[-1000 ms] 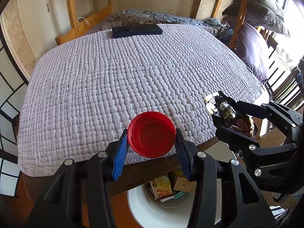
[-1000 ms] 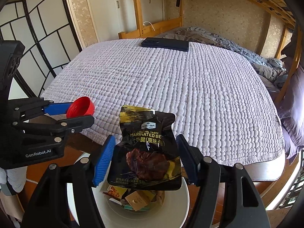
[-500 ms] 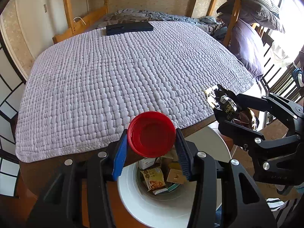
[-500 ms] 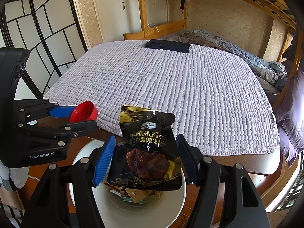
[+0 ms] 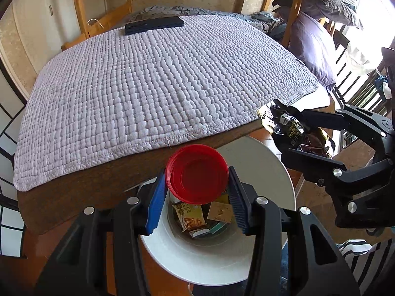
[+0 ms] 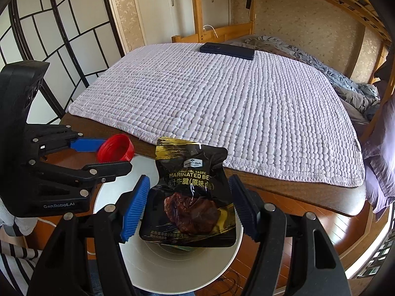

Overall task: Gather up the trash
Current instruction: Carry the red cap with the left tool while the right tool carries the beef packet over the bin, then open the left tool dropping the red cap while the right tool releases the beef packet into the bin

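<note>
Hovering over white bin (image 5: 276, 157), left gripper (image 5: 197, 194) clamped on red cap (image 5: 196, 174); right gripper (image 6: 190, 203) clamped on black beef pouch (image 6: 190, 192), at 3 o'clock of cap. Bin holds wrappers (image 5: 195, 219). Quilted bed (image 5: 158, 83) at 12 o'clock.

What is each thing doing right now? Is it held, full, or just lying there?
Left tool: shut on the red cap.
Right tool: shut on the black snack pouch.
White bin: open, some wrappers inside.
Black flat case: lying flat on the quilt.
</note>
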